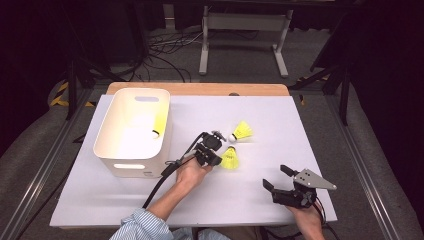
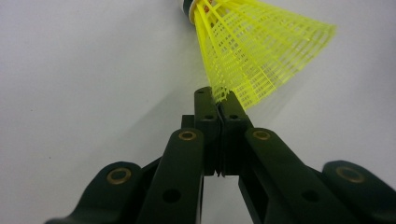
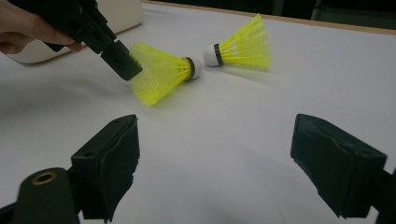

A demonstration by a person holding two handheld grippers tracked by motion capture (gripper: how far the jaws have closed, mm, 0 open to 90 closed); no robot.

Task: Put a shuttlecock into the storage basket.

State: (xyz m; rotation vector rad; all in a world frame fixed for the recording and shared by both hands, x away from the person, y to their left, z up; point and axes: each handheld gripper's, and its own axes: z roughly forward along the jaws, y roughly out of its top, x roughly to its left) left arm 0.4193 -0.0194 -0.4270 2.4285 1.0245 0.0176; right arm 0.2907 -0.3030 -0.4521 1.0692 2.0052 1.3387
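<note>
Shuttlecock (image 3: pixel 161 74), skirt rim pinched in the closed left tool (image 3: pixel 122 65), points cork toward the far table edge.

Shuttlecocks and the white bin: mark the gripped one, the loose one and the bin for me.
Gripped shuttlecock (image 2: pixel 261 51), left gripper view, on its yellow skirt.
Loose shuttlecock (image 3: pixel 247 46), right gripper view, on its yellow skirt.
White bin (image 1: pixel 131 167), high view, on its near outer wall.
</note>
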